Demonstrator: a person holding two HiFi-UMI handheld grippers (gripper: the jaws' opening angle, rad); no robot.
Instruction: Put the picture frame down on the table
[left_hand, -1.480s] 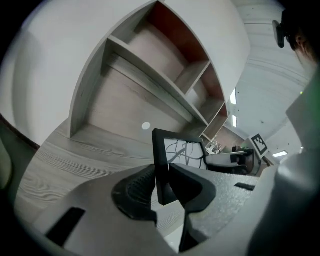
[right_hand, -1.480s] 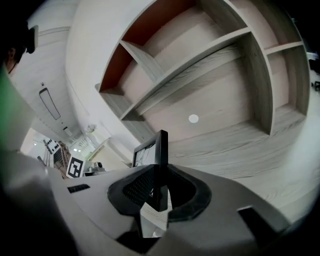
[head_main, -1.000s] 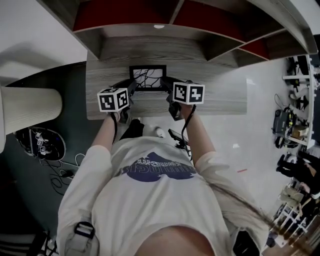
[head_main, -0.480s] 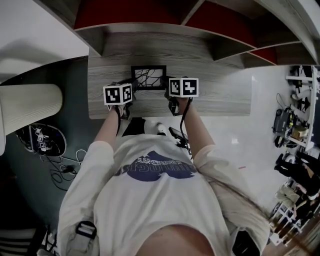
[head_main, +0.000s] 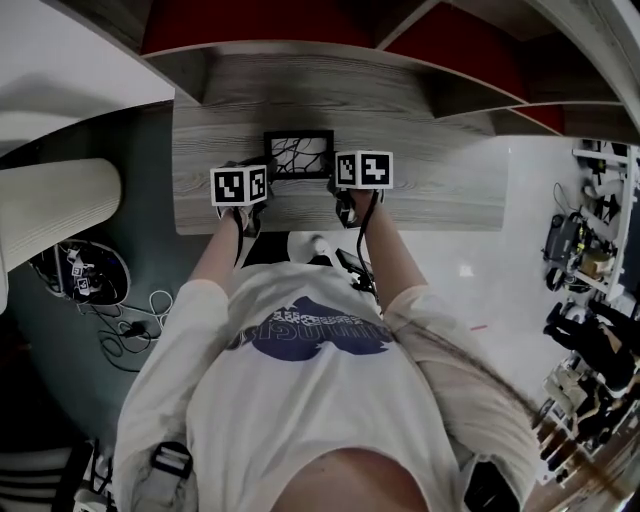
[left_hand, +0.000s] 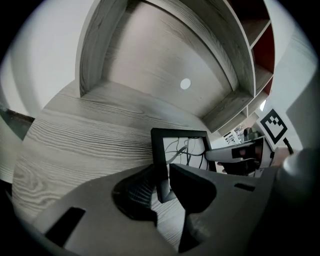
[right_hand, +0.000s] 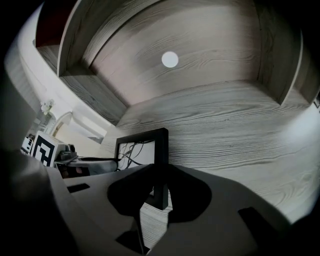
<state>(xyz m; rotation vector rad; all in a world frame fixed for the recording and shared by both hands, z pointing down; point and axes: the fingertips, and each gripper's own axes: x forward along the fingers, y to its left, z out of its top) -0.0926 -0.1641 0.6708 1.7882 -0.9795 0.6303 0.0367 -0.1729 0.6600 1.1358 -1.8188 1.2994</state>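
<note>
A black picture frame (head_main: 298, 153) with dark branching lines on white stands upright, held between my two grippers low over the grey wooden table (head_main: 430, 190). My left gripper (head_main: 262, 172) is shut on the frame's left edge, which runs between the jaws in the left gripper view (left_hand: 162, 175). My right gripper (head_main: 336, 170) is shut on the right edge, a black bar between its jaws (right_hand: 160, 190). The frame (left_hand: 179, 149) (right_hand: 141, 148) sits very close to the tabletop; whether its bottom touches I cannot tell.
A shelf unit (head_main: 300, 75) with red back panels rises behind the table, its back board bearing a white round cap (right_hand: 170, 59). A pale cylinder (head_main: 55, 205) and cables (head_main: 130, 330) lie at the left; equipment (head_main: 585, 260) crowds the floor at the right.
Both grippers have sunk toward the table with the frame between them, and their marker cubes look smaller. The grip on the frame is the same.
</note>
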